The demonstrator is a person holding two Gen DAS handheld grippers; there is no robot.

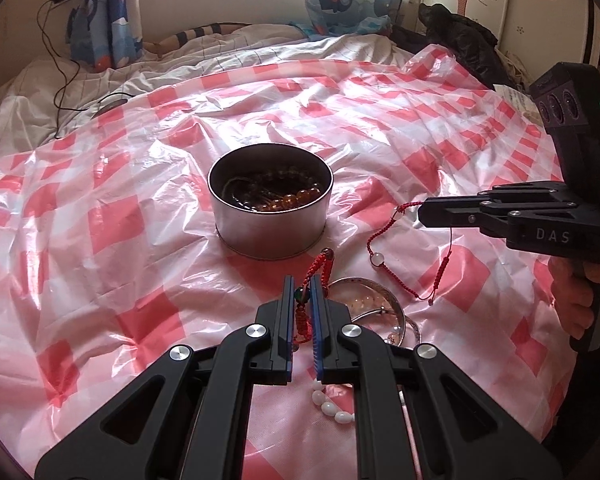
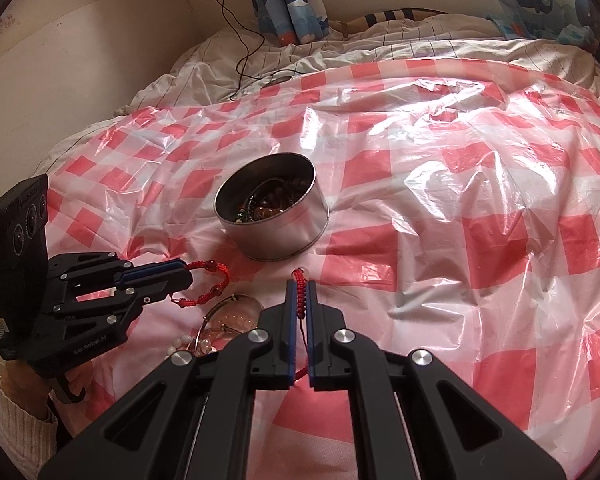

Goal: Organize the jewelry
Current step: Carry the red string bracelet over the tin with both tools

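Observation:
A round metal tin (image 1: 271, 216) with bead bracelets inside sits mid-sheet; it also shows in the right wrist view (image 2: 274, 216). My left gripper (image 1: 303, 286) is shut on a red braided cord bracelet with a green bead (image 1: 320, 266), just in front of the tin; it shows too in the right wrist view (image 2: 188, 274). My right gripper (image 2: 300, 290) is shut on a thin red cord bracelet (image 2: 299, 296), which hangs from it in the left wrist view (image 1: 380, 240). A silver bangle (image 1: 380, 312) and white beads (image 1: 332, 406) lie near me.
A red-and-white checked plastic sheet (image 2: 460, 200) covers the bed. A black cable (image 1: 60, 80) runs over the bedding at the far left. Dark clothing (image 1: 460, 40) lies far right. Whale-print curtains (image 1: 108, 20) hang behind.

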